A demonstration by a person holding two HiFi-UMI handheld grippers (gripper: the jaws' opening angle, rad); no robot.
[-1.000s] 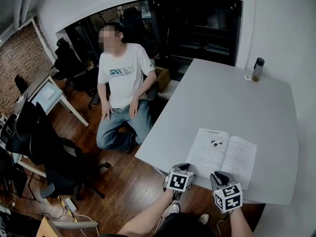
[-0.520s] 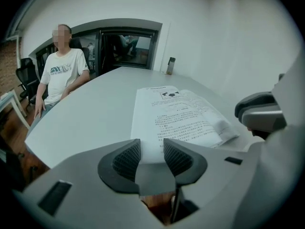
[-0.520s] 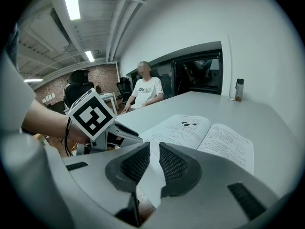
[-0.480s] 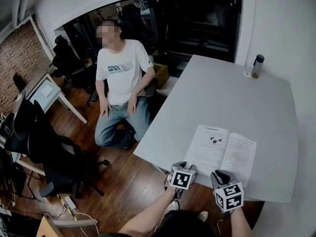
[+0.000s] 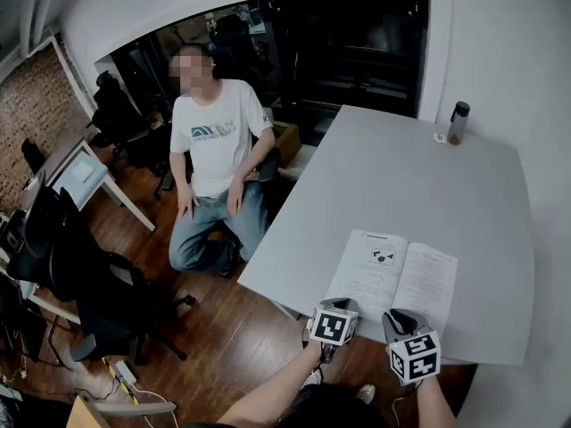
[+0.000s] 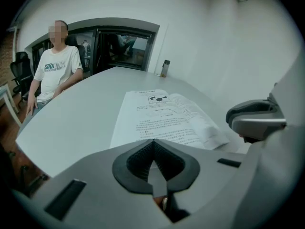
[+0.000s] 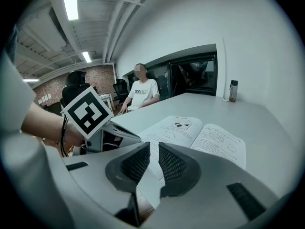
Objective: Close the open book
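White pages face up: the book [image 5: 393, 279] lies open and flat at the near edge of the grey worktop [image 5: 401, 168], its spine running away from the holder. It is well apart from the bottle [image 5: 458, 123] at the far edge.

Both tools hang just off that near edge, one before each page. The left hand-held gripper [image 6: 153, 149] has just been closing its jaws. They now meet tip to tip with nothing between them. The right hand-held gripper [image 7: 153, 149] keeps a narrow gap between its jaws and holds nothing. Neither touches the book, so the closing is probably not begun. Standing to either side of the spine likely lets one tool lift a page edge and fold it across while the other steadies the opposite half. The left's shut jaws would make a thin wedge to slide under paper.

The head view gives the layout, with the book square to the edge and a person [image 5: 214, 141] seated beyond the left edge. There, though, the marker cubes cover the jaws. The left gripper view shows the sealed tips, the left page's print close ahead and the right tool's body at the side. The right gripper view alone shows the gap. It also shows the left tool's cube and the hand gripping it, low beside the near left corner of the book.
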